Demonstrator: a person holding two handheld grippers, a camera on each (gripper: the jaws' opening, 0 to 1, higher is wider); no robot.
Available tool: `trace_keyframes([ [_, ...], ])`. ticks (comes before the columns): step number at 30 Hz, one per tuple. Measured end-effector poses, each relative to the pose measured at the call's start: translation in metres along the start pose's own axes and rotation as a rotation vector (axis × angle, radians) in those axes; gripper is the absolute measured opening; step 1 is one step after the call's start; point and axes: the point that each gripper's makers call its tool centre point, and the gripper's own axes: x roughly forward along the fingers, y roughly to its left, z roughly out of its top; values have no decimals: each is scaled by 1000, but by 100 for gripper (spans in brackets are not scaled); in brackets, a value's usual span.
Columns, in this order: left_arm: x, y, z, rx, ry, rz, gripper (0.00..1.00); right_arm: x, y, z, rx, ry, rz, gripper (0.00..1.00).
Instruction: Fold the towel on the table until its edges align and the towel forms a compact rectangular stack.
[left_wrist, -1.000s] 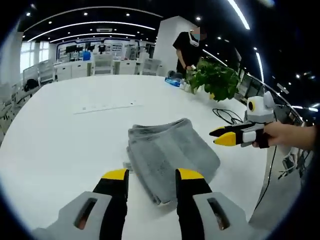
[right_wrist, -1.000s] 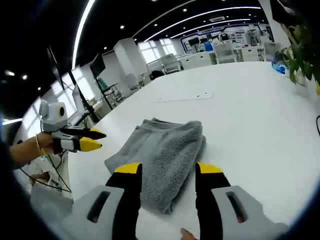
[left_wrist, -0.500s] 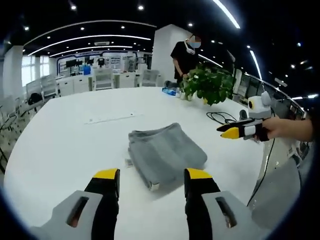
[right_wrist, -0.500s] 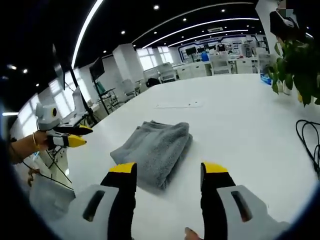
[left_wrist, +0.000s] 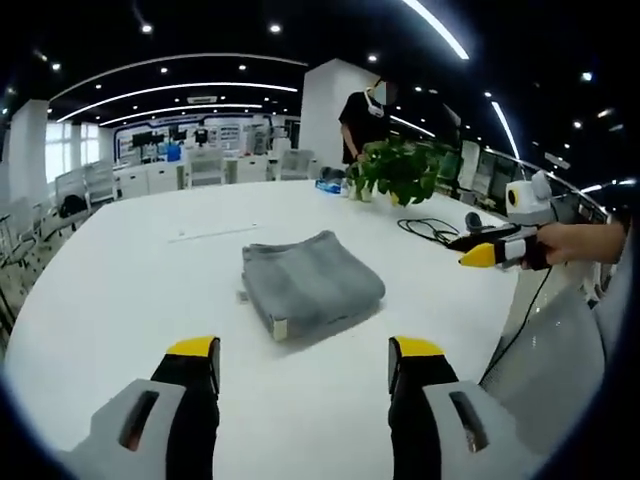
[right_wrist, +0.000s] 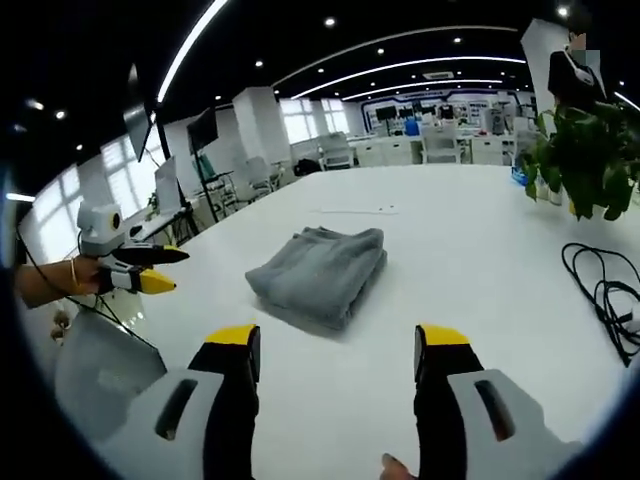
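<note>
A grey towel (left_wrist: 310, 282) lies folded into a compact rectangular stack on the white table (left_wrist: 120, 290), with a small label at its near corner. In the right gripper view the same towel (right_wrist: 320, 272) sits mid-table. My left gripper (left_wrist: 305, 362) is open, well back from the towel, nothing between its jaws. My right gripper (right_wrist: 338, 350) is open too and also clear of the towel. The right gripper (left_wrist: 478, 250) enters the left gripper view at the right, held by a hand. The left gripper (right_wrist: 150, 272) comes into the right gripper view from the left.
A potted green plant (left_wrist: 395, 168) stands at the far side of the table, with a person (left_wrist: 362, 112) behind it. A black cable (right_wrist: 600, 290) coils on the table near the plant. A thin white strip (left_wrist: 212, 234) lies beyond the towel. Desks and chairs fill the background.
Both grippers have pulled back from the towel, so it looks smaller and farther off in both views. The towel lies as it did, folded.
</note>
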Motion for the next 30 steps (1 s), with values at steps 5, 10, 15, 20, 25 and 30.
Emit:
trace_keyframes([
  [5,-8,-5,-6,-21,-12,2,77,-13,18,-11,2,-6,1,66],
  [10,-8,-8,-2,-32,-37,12,91,-20,24,-20,14,-11,-7,70],
  [15,-5,-11,-4,-47,-46,13,98,-27,24,-22,11,-13,-19,72],
  [20,-3,-16,-10,-57,-39,-5,98,-27,24,-18,24,-27,-19,72],
  [25,-4,-24,-13,-64,-29,-24,96,-27,26,-22,6,-10,-13,71],
  [30,-3,-26,-13,-62,-24,-34,95,-28,23,-21,15,-20,-17,71],
])
